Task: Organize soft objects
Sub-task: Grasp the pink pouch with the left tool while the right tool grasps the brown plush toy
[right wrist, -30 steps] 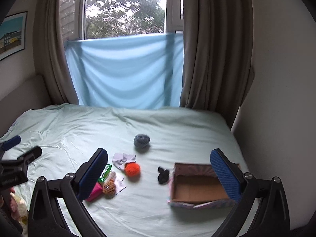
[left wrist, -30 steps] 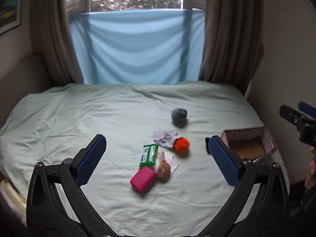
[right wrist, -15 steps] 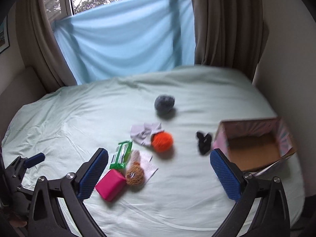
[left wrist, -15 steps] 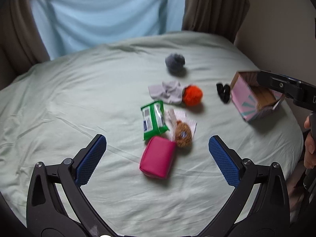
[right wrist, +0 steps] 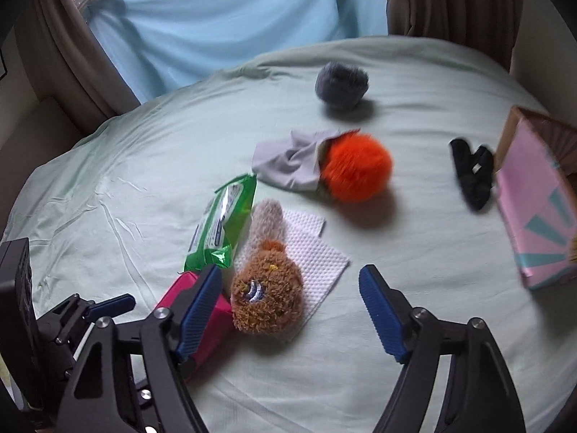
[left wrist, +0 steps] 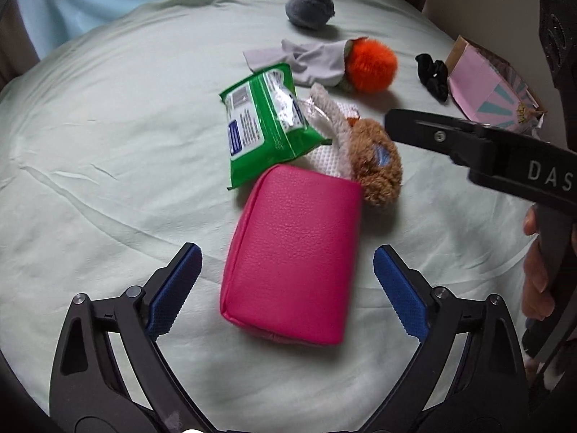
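A pink pouch [left wrist: 294, 249] lies on the pale green bed sheet [left wrist: 108, 180]. My left gripper [left wrist: 286, 288] is open, its fingers either side of the pouch's near end. A brown fuzzy toy [right wrist: 267, 296] lies beside the pouch, on a white tissue [right wrist: 317, 252]. My right gripper [right wrist: 290, 314] is open around the toy. A green wipes pack [left wrist: 265, 126], grey cloth [right wrist: 288, 162], orange pom-pom [right wrist: 355, 167], grey pom-pom [right wrist: 340, 83] and black scrunchie [right wrist: 472, 173] lie further back.
A pink cardboard box [right wrist: 537, 202] stands open at the right edge of the bed; it also shows in the left wrist view [left wrist: 490, 83]. A blue cloth [right wrist: 234, 25] and brown curtains hang behind the bed. The right tool's body [left wrist: 505, 151] crosses the left view.
Both grippers have dropped and moved forward toward the pile. The left now straddles the pink pouch and the right straddles the brown toy. Nothing was grasped.
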Demonstrator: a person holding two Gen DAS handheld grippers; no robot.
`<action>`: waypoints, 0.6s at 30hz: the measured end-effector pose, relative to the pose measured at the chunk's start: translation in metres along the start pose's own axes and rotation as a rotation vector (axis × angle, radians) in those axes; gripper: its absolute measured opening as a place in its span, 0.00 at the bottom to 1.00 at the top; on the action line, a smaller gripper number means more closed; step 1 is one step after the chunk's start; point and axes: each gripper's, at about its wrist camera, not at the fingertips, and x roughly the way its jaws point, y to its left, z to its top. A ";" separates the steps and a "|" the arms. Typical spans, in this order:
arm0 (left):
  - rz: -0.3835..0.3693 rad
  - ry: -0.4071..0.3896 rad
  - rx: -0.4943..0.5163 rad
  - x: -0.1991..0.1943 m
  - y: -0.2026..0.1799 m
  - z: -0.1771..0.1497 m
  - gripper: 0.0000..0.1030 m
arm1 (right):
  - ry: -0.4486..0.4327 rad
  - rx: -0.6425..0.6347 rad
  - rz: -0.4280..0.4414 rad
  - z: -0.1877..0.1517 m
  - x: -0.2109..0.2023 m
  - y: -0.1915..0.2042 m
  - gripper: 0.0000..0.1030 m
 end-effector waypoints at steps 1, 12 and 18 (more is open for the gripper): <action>-0.002 0.002 0.003 0.003 0.000 0.000 0.92 | 0.003 0.005 0.010 -0.002 0.006 0.000 0.71; -0.025 0.032 0.012 0.024 0.000 -0.001 0.69 | 0.048 0.138 0.154 -0.015 0.048 -0.011 0.45; -0.040 0.030 -0.027 0.020 0.008 0.002 0.56 | 0.029 0.154 0.154 -0.016 0.041 -0.009 0.37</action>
